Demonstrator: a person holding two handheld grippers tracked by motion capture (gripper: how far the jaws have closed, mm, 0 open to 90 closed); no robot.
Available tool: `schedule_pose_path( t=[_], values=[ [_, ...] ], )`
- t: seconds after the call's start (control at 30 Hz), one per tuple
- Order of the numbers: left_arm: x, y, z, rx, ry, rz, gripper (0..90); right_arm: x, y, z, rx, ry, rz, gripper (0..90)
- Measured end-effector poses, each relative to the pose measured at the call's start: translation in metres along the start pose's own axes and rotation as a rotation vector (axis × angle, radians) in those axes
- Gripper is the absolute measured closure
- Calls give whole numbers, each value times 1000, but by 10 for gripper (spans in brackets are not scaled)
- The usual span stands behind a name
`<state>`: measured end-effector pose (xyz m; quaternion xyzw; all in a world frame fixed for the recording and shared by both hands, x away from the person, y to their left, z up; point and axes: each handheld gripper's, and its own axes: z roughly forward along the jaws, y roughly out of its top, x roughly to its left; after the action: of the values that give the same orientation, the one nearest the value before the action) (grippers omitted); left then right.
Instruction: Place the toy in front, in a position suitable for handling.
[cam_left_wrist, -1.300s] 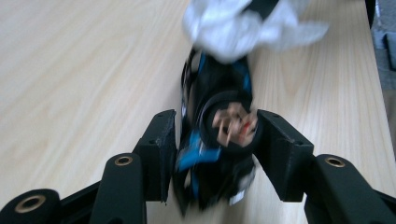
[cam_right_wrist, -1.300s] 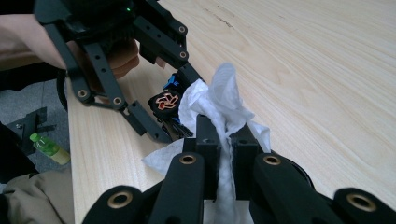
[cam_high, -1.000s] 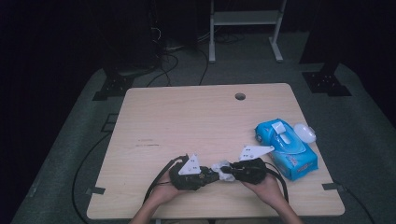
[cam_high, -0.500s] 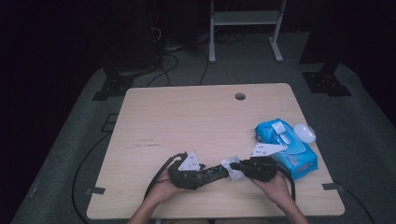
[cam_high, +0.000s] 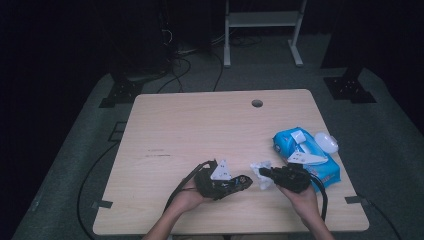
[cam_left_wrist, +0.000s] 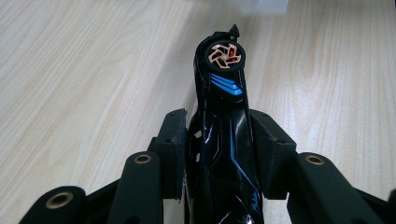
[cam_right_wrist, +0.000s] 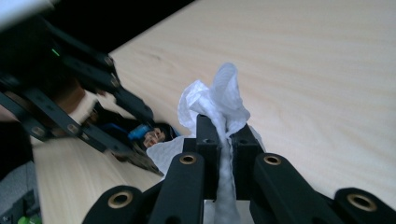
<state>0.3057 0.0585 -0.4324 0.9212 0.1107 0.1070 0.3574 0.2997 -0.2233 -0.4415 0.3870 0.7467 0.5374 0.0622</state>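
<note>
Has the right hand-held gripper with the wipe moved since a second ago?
Yes. The right hand-held gripper, shut on the white wipe, has shifted right, toward the blue wipes pack.

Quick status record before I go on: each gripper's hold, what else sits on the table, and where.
left gripper: shut on black toy car, nose pointing away from the camera, above the table
right gripper: shut on white wipe, crumpled, sticking out past the jaws
gap: the two grippers apart in the high view, wipe not touching the car
blue wipes pack: near the table's right edge, beside the right gripper
table: light wood, round hole near the far edge
</note>
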Motion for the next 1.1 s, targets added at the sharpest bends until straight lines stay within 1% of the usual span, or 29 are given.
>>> schedule_pose_path(
  t=[0.07, 0.17, 0.27, 0.3, 0.37, 0.4, 0.43, 0.57, 0.6, 0.67, 0.73, 0.8, 0.83, 0.9, 0.93, 0.97, 1.03, 1.1],
  values=[
    [0, -1, -1, -5, -2, 0, 595, 0, -5, 8, 16, 20, 24, 849],
    [1, -4, -1, -19, -6, -8, 596, 3, -10, 18, 67, 19, 5, 849],
    [2, -7, -3, -23, -8, -8, 596, 4, -15, 26, 122, -1, -5, 850],
    [2, -7, -3, -28, -7, -13, 596, 3, -17, 28, 143, -9, 4, 850],
    [2, -10, -4, -37, -10, -21, 596, 2, -19, 31, 182, -20, 3, 849],
    [2, -10, -5, -39, -10, -21, 596, 3, -19, 32, 199, -29, -9, 849],
    [2, -11, -5, -41, -11, -18, 596, 4, -19, 32, 195, -28, -7, 848],
    [3, -11, -5, -41, -12, -17, 596, 5, -12, 25, 125, 4, 9, 849],
    [2, -11, -5, -41, -12, -17, 597, 4, -11, 25, 121, 8, 17, 849],
    [3, -10, -5, -40, -13, -17, 597, 3, -13, 27, 132, 11, 16, 849],
    [3, -11, -5, -42, -16, -20, 596, 3, -16, 31, 158, 8, 12, 848],
    [3, -12, -5, -47, -24, -30, 596, 4, -17, 34, 187, 2, 3, 848],
    [4, -12, -5, -51, -28, -34, 596, 4, -17, 34, 191, 4, -1, 848],
    [4, -12, -5, -49, -30, -29, 597, 4, -16, 33, 206, -4, -2, 848],
    [4, -12, -5, -50, -31, -29, 597, 4, -15, 32, 198, -6, -4, 848],
    [4, -12, -5, -54, -31, -32, 597, 4, -13, 29, 179, -2, 1, 848],
    [4, -12, -4, -57, -33, -29, 597, 5, -10, 25, 131, 20, 13, 848],
    [4, -12, -4, -58, -34, -28, 597, 6, -9, 24, 131, 24, 7, 848]
  ],
)
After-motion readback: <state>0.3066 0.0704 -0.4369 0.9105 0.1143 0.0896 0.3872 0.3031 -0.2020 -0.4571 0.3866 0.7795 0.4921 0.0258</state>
